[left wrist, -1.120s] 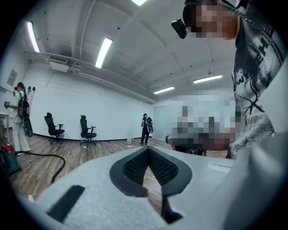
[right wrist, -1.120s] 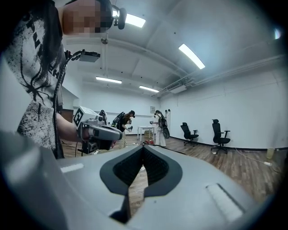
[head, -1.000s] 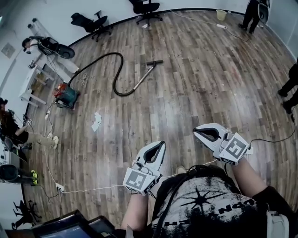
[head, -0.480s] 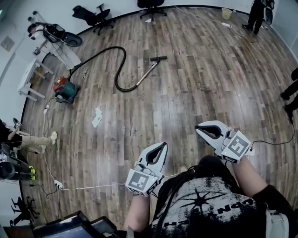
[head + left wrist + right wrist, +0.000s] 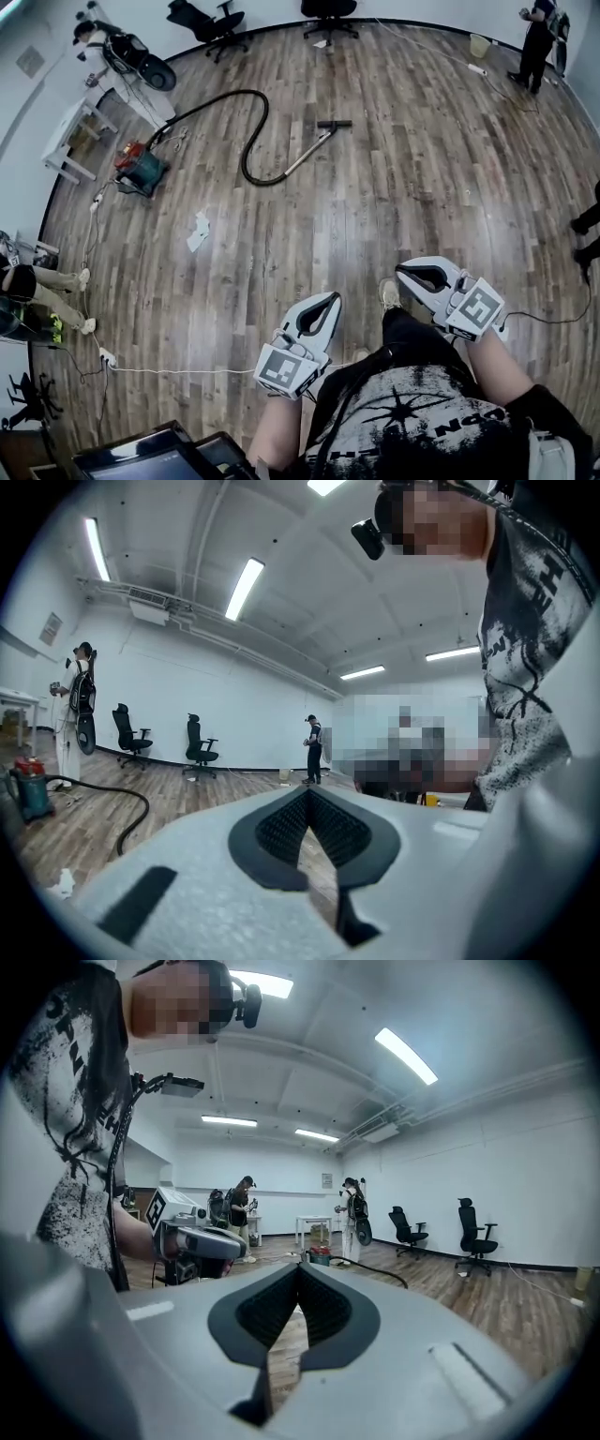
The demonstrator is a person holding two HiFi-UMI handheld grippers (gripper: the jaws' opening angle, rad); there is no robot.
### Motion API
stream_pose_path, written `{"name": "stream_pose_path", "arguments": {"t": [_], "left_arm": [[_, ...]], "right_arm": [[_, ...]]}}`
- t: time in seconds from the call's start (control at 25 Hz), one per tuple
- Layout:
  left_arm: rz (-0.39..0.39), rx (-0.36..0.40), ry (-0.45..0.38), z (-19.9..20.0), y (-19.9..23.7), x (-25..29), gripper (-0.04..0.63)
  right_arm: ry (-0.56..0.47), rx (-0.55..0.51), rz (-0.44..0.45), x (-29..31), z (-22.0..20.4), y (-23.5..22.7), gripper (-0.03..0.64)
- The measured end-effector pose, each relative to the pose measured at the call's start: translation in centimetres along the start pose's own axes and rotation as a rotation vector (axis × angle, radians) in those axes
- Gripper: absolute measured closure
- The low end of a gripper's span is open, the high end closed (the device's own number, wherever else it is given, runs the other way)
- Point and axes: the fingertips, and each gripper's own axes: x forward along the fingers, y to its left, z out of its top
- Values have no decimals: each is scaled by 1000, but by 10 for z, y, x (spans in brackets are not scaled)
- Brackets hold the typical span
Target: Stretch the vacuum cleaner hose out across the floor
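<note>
Two hand-held grippers are held out low in front of the person. The left hand-held gripper has its jaws pressed together with nothing between them, and so does the right hand-held gripper.

There is one long black vacuum cleaner hose. It lies on the wooden plank floor well apart from both grippers. It arches out from the one red and teal vacuum canister, then bends back in a loop to the grey metal wand. The wand ends in a dark floor nozzle.

Two black office chairs stand by the far wall. One white desk stands just beside the canister. One crumpled white paper scrap lies between the vacuum and the person. One thin white cable runs along the floor near the left hand-held gripper.

Only the head view shows the hose's whole curve, the wand, the paper scrap and the cable. The left gripper view takes in the canister at its left edge, a short bend of hose and both chairs, but not the wand. The right gripper view alone shows the left hand-held gripper from the side. It also shows the canister just past its own closed jaw tips.
</note>
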Motion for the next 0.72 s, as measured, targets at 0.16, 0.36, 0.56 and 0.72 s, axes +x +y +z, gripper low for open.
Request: {"name": "stream_pose_path", "arguments": {"t": [0.16,0.36,0.56,0.72], "left_arm": [[55,8,0,7,21,20,594],[121,6,-18,23,53,50,594],[169,14,-13,47,78,95,594],[209,2,-10,57,96,133,594]], "right_arm": [[-19,-22,45,20,8,-31,611],[-25,-74,135,45,17,-68,611],[-42,-104,186,62,38,-121,611],[-75,-166,259,66,42,-157,611]]}}
